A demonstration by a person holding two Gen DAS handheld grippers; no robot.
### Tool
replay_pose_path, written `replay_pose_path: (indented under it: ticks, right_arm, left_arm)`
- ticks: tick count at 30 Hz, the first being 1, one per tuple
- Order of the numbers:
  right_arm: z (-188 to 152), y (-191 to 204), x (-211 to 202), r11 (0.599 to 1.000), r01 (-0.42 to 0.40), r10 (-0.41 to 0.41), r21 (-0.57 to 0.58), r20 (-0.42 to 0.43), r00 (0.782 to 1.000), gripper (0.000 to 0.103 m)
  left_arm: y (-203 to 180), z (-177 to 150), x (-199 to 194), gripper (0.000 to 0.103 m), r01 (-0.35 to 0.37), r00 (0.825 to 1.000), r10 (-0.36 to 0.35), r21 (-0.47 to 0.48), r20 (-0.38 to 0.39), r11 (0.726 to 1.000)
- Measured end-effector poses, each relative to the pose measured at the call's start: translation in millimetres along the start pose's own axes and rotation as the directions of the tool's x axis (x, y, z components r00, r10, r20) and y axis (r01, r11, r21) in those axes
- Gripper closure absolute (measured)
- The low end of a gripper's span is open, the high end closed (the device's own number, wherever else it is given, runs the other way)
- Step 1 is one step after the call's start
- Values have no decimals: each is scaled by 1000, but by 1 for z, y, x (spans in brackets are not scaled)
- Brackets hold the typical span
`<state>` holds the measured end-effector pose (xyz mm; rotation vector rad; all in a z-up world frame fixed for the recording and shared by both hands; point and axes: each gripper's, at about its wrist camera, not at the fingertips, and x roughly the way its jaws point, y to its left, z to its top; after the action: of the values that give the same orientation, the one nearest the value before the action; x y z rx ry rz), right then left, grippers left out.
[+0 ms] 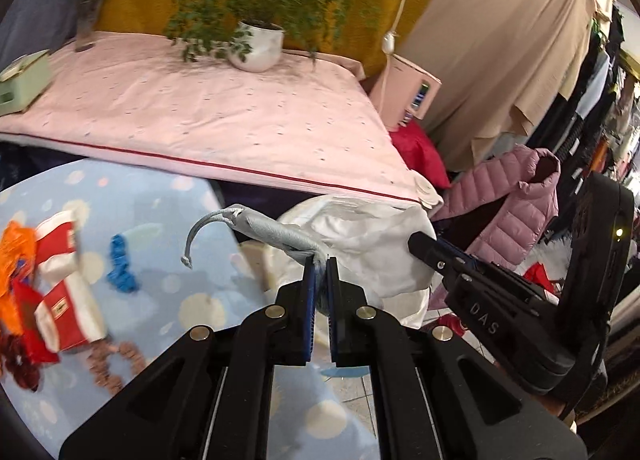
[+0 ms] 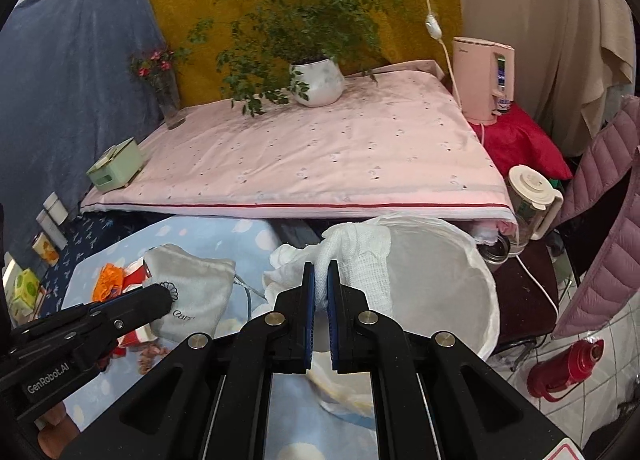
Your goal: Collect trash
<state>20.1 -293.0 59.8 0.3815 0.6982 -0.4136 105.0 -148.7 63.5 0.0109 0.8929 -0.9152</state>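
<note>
In the left wrist view my left gripper [image 1: 320, 260] is shut on the corner of a pale grey drawstring pouch [image 1: 276, 232], whose cord [image 1: 200, 232] hangs loose. The pouch is lifted above the blue dotted tablecloth [image 1: 168, 200], just left of a white bin bag [image 1: 360, 236]. In the right wrist view my right gripper [image 2: 320, 266] is shut on a white gauze-like cloth [image 2: 360, 256] at the near rim of the open bin bag [image 2: 440, 260]. The left gripper [image 2: 164, 296] shows there with the pouch [image 2: 192, 288]. An orange wrapper [image 1: 16, 256], a red-and-white packet [image 1: 60, 288], a blue scrap [image 1: 120, 264] and brown crumbs [image 1: 112, 364] lie on the cloth.
Behind stands a pink-covered table [image 2: 320, 164] with a potted plant [image 2: 316, 80], a flower vase [image 2: 168, 100] and a green box [image 2: 116, 168]. A pink appliance [image 2: 484, 76], a glass jug [image 2: 532, 200], a pink puffer jacket [image 2: 608, 200] and a red flask [image 2: 568, 368] are at the right.
</note>
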Motion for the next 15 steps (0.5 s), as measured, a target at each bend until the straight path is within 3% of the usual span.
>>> replay_pose_path:
  ticks: [6,8,10,12,15]
  right_arm:
    - [0,-38,18,998,49,-48,48,-29,998,97]
    - [0,-45,22,996,67,-65,62,-33,997,93]
    - [-2,-49,23,994,80,-78,71,-31,996,84]
    - [-2,-51,22,994,85,-83,74,-25,996,72]
    - [-1,-49,20,994,89,-88,67,-15,996,61]
  left_arm:
    - [-19,5,43,97,26,998,-24,35,-55,999]
    - [-22,6,54,94,21,997,-19,32,-76,999]
    - [-21,6,61,83,-7,997,8,10,-79,1000]
    - [-19,7,61,60,-29,997,28,-1,-65,1000]
    - [-15,8,56,50,-60,997,59,-19,-44,998]
